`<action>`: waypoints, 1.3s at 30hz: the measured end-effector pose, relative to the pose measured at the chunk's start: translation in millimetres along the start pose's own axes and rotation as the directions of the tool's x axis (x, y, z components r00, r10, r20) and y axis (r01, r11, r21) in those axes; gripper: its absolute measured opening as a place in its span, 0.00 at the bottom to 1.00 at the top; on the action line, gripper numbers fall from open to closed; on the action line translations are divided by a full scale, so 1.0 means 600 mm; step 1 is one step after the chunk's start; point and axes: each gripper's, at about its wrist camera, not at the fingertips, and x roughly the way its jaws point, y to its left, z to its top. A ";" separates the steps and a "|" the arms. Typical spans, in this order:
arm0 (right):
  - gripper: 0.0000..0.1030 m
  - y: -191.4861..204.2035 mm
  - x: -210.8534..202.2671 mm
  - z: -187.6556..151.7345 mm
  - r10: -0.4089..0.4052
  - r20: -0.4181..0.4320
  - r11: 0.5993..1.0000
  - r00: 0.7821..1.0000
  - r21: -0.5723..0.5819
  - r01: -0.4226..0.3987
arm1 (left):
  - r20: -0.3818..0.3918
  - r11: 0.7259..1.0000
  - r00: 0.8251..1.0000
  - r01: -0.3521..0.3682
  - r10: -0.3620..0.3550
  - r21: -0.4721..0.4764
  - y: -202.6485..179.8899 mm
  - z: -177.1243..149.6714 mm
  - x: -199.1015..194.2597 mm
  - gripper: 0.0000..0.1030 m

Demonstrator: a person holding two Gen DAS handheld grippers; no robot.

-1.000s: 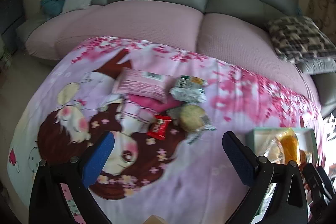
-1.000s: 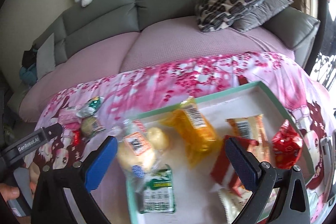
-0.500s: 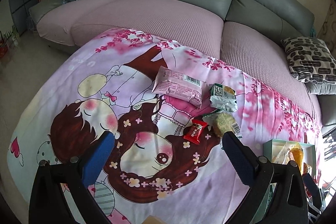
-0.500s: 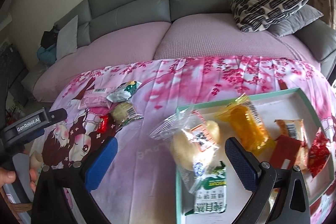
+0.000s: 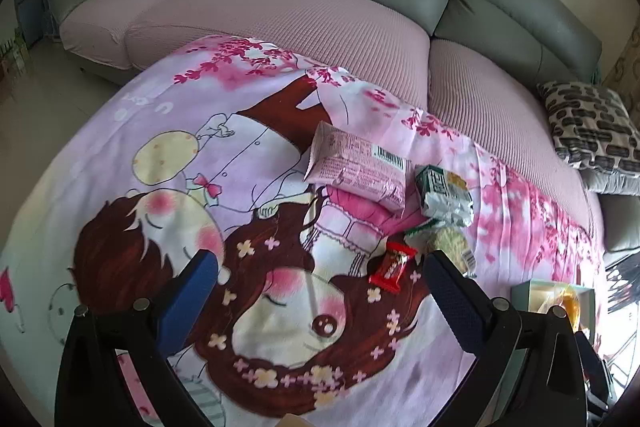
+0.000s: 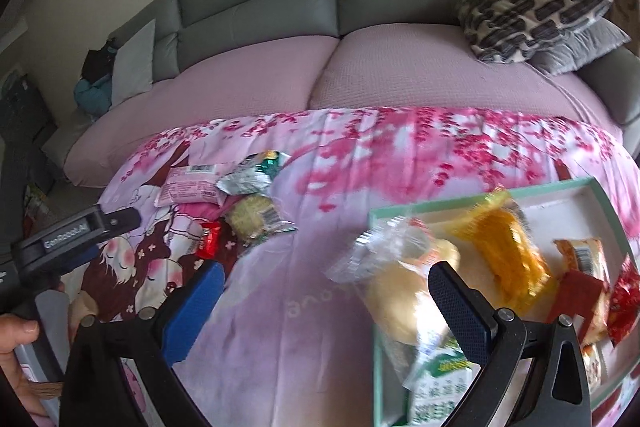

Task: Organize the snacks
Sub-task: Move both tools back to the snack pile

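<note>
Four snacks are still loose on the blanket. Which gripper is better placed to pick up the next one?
Probably the left gripper: its open jaws point at the red candy and the cluster beside it. The right gripper, also open and empty, sits by the tray, with the loose snacks off to its left.

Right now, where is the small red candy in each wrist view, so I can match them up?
Left wrist: red candy lies right of centre, on the blanket just ahead of the right finger.
Right wrist: red candy lies left of centre, above the left finger.
Shared landmark: the pink packet, just beyond the candy in both.
</note>
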 end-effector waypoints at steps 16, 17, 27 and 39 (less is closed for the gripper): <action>0.91 0.092 0.109 0.026 0.010 -0.084 0.984 0.996 -0.178 -0.024 | -0.084 0.999 0.996 0.014 -0.011 0.030 0.010 0.003 0.079 0.99; 0.91 0.095 0.116 0.027 0.009 -0.091 0.983 0.996 -0.182 -0.026 | -0.096 0.999 0.995 0.013 -0.010 0.031 0.011 0.002 0.083 0.99; 0.80 0.109 0.188 0.036 -0.019 -0.150 0.970 0.989 -0.241 -0.017 | -0.130 1.000 0.991 0.009 -0.010 -0.007 0.025 0.003 0.092 0.99; 0.60 0.109 0.230 0.044 -0.006 -0.173 0.973 0.985 -0.230 -0.034 | -0.157 1.000 0.987 0.019 -0.017 0.011 0.011 0.001 0.101 0.99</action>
